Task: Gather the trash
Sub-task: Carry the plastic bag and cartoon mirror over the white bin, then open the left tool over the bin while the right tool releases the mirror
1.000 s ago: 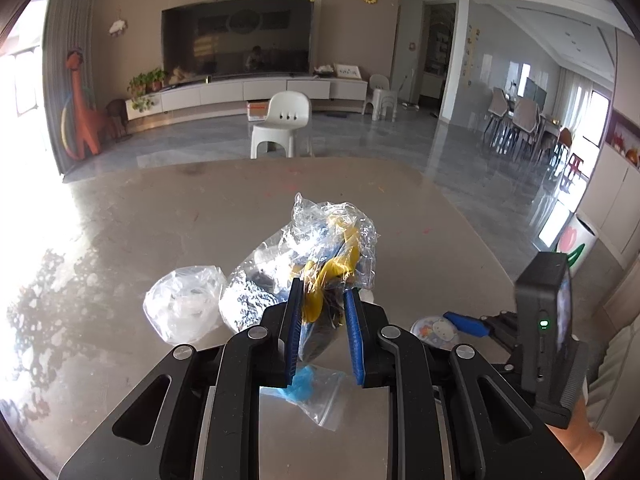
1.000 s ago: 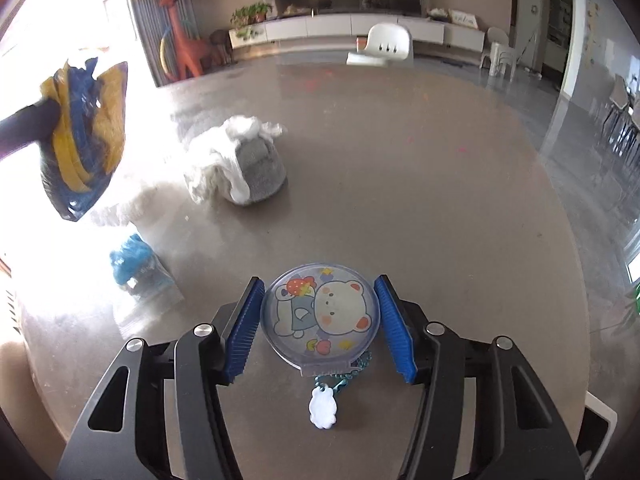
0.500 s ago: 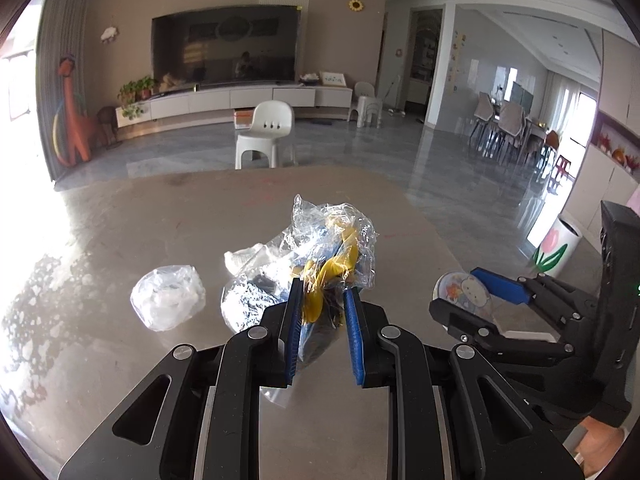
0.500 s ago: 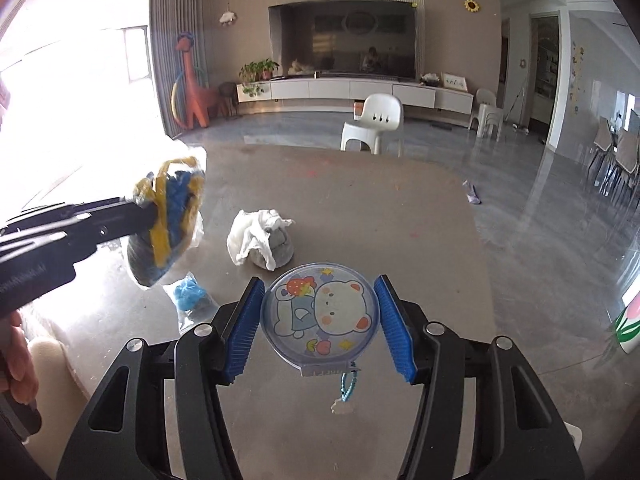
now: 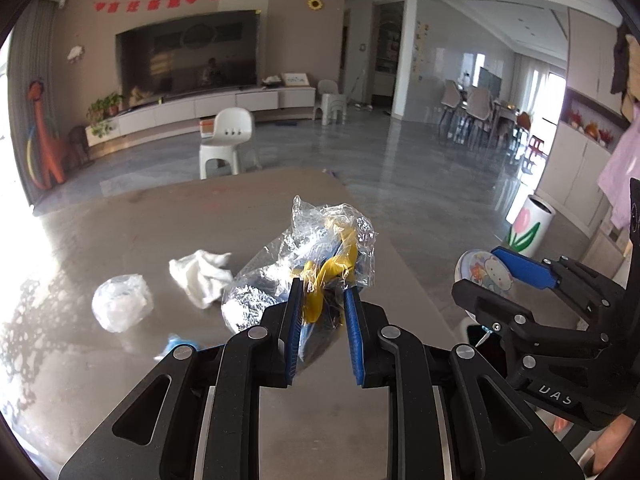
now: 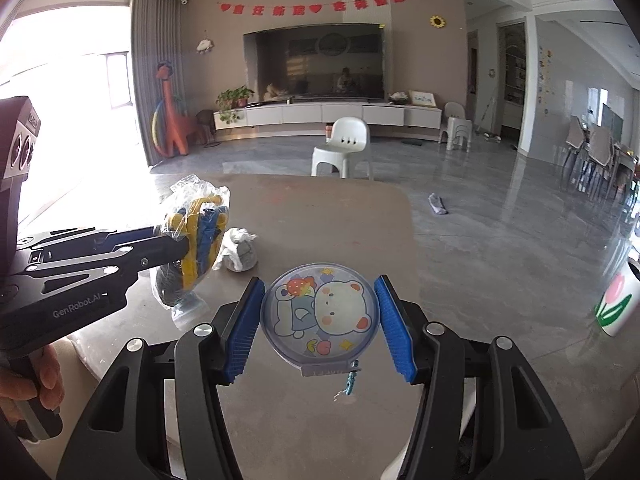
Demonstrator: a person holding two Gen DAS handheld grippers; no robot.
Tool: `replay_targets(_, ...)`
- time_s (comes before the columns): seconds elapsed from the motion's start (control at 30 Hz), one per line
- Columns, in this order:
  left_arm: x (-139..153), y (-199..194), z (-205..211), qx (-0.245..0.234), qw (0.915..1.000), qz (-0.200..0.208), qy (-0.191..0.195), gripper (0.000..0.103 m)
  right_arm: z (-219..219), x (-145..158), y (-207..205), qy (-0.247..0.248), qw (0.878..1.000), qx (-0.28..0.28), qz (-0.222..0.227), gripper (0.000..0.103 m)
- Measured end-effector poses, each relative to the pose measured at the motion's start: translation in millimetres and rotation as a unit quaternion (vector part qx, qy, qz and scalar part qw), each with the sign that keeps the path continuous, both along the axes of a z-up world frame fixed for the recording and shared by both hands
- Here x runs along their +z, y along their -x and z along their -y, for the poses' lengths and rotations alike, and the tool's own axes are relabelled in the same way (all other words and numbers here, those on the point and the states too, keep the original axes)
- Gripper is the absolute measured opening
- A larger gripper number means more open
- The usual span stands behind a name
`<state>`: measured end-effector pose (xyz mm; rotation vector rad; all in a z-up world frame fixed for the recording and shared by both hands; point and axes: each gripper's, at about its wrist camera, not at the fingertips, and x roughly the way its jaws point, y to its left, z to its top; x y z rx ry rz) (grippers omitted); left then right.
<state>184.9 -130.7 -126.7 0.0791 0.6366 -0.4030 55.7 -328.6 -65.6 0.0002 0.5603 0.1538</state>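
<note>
My left gripper [image 5: 320, 312] is shut on a clear plastic bag with yellow and blue contents [image 5: 324, 252] and holds it above the table; the bag also shows in the right wrist view [image 6: 196, 236]. My right gripper [image 6: 320, 320] is shut on a round clear case with a cartoon bear [image 6: 320, 316], lifted off the table; the case also shows in the left wrist view [image 5: 484, 272]. A crumpled white tissue [image 5: 200, 276], a white plastic wad [image 5: 120, 304] and a small blue-filled bag [image 5: 176, 346] lie on the table [image 5: 160, 224].
A white bin with a tulip picture [image 5: 528, 228] stands on the floor to the right of the table, also in the right wrist view [image 6: 616, 304]. A white plastic chair [image 6: 344, 148] stands beyond the table's far edge. A rag [image 6: 438, 204] lies on the floor.
Both grippers have risen with their loads and tilted up. The right gripper with the bear case has come in beside the left one. The table items look farther below.
</note>
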Motion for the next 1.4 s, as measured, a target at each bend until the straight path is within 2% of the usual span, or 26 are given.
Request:
replay_targets(0.23, -3.2, 15.9, 60.7, -0.054, 0.9985, -0.002, -0.002, 0.02, 58.4, 0.6, 25.4, -0.006, 0.998, -0.058, 0.01, 0.058)
replay_targets(0.5, -17.5, 30.0, 127.7, -0.117, 0.9929, -0.02, -0.002, 0.02, 113.3, -11.9, 54.4, -0.011, 0.993, -0.12, 0.01, 0.058)
replay_targets(0.73, -35.4, 44.4, 183.0, -0.171, 0.9845, -0.037, -0.01, 0.02, 149.7, -22.9, 69.8, -0.014, 0.986, -0.164, 0.006, 0.058)
replay_targets(1.13, -61.5, 62.6, 244.5, -0.227, 0.9714, -0.061, -0.037, 0.02, 194.0, -50.4, 85.9, -0.03, 0.977, -0.21, -0.012, 0.058)
replay_targets(1.4, -89.0, 62.8, 286.6, -0.259, 0.9587, -0.101, -0.058, 0.021, 223.5, -75.3, 92.6, -0.035, 0.97, -0.238, -0.034, 0.058)
